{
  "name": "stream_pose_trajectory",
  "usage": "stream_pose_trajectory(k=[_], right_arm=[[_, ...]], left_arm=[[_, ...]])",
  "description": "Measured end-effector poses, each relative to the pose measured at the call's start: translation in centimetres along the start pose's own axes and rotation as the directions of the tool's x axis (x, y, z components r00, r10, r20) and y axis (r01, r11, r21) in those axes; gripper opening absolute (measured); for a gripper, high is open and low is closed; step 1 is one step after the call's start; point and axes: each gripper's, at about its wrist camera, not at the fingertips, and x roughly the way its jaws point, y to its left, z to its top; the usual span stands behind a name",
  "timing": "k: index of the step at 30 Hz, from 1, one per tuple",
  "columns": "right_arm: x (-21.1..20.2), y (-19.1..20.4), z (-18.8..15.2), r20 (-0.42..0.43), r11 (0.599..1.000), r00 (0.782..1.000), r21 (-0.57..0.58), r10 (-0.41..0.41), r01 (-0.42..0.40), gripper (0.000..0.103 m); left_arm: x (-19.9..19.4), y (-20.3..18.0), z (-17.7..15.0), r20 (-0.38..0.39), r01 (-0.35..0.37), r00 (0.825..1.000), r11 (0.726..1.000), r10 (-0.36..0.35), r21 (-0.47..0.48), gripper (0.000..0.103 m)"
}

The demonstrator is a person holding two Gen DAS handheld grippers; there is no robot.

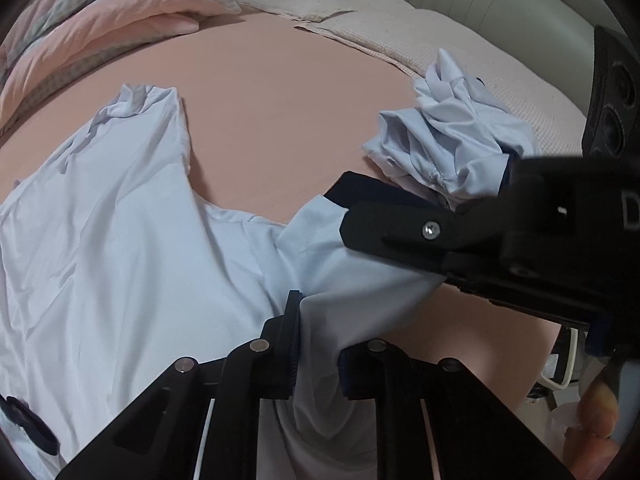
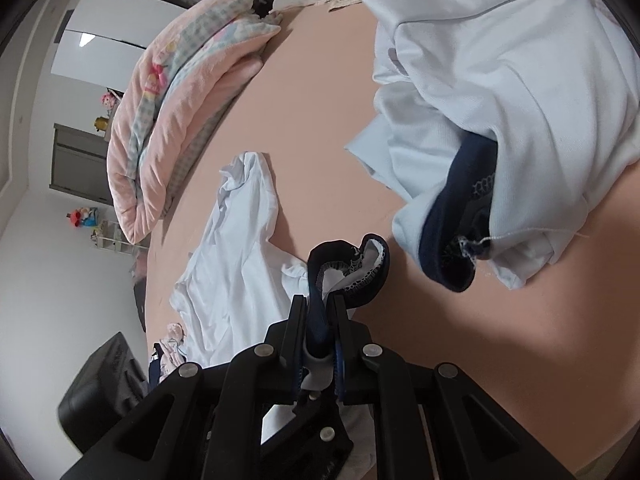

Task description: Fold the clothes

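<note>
Garment: a pale blue short-sleeved shirt of thin fabric (image 1: 120,240) lies spread and creased on the pink bedsheet (image 1: 260,100), its body toward the near left edge of the bed in the left wrist view, one sleeve reaching up toward the middle
Collar: the dark navy collar trim (image 2: 348,276) of that shirt is lifted off the sheet and curls over above the right tool
Left gripper: the black two-finger left gripper (image 1: 316,344) has its jaws clamped together on a fold of the pale blue shirt near the near edge of the bed; cloth bulges up between the two fingers
Right gripper: the black two-finger right gripper (image 2: 318,320) has its jaws closed tight on the navy collar trim; in the left wrist view it reaches in from the right edge, just above the shirt
Second garment: a crumpled pale blue garment with a navy cuff (image 2: 500,120) sits bunched toward the far right of the sheet, apart from the spread shirt
Bedding: a folded pink quilt with a checked and floral pattern (image 2: 180,120) lies along the far left edge of the bed; a beige textured pillow (image 1: 400,28) rests at the far edge
Person: fingertips of a hand (image 1: 596,420) show at the lower right corner of the left wrist view
</note>
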Motion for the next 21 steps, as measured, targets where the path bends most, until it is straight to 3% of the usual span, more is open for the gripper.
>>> stream_pose_trajectory(k=[2, 3, 4, 5, 6, 12, 16, 21], right_arm=[[0.1, 0.1, -0.1, -0.01, 1.0, 1.0, -0.006, 0.001, -0.001, 0.011], [0.1, 0.1, -0.1, -0.013, 1.0, 1.0, -0.006, 0.0, 0.0, 0.017], [0.1, 0.2, -0.1, -0.017, 1.0, 1.0, -0.002, 0.0, 0.0, 0.024], [0.2, 0.2, -0.1, -0.02, 1.0, 1.0, 0.001, 0.0, 0.0, 0.044], [0.1, 0.1, 0.0, -0.017, 1.0, 1.0, 0.01, 0.002, -0.002, 0.057], [-1.1, -1.7, 0.6, 0.042, 0.994, 0.999, 0.107, 0.033, -0.038, 0.06], [-0.9, -2.9, 0.7, 0.01, 0.989, 1.0, 0.15, 0.015, -0.017, 0.06], [0.3, -3.3, 0.4, -0.057, 0.987, 0.998, 0.16, -0.025, 0.034, 0.06]], left_arm=[[-0.2, 0.2, 0.1, 0.007, 0.008, 1.0, 1.0, -0.008, -0.006, 0.012], [-0.3, 0.4, 0.2, 0.007, 0.022, 1.0, 1.0, -0.022, -0.014, 0.012], [-0.3, 0.7, 0.3, 0.007, 0.037, 0.999, 0.999, -0.037, -0.022, 0.012], [-0.4, 1.0, 0.4, 0.007, 0.047, 0.999, 0.998, -0.047, -0.04, 0.011], [-0.5, 1.4, 0.5, 0.007, 0.057, 0.998, 0.997, -0.057, -0.059, 0.011], [-1.4, 2.8, 0.5, 0.031, 0.14, 0.99, 0.972, -0.137, -0.191, 0.011], [-1.6, 4.7, 1.1, 0.043, 0.188, 0.982, 0.945, -0.183, -0.269, 0.011], [-2.8, 3.3, -0.4, 0.067, 0.229, 0.973, 0.917, -0.219, -0.327, 0.011]])
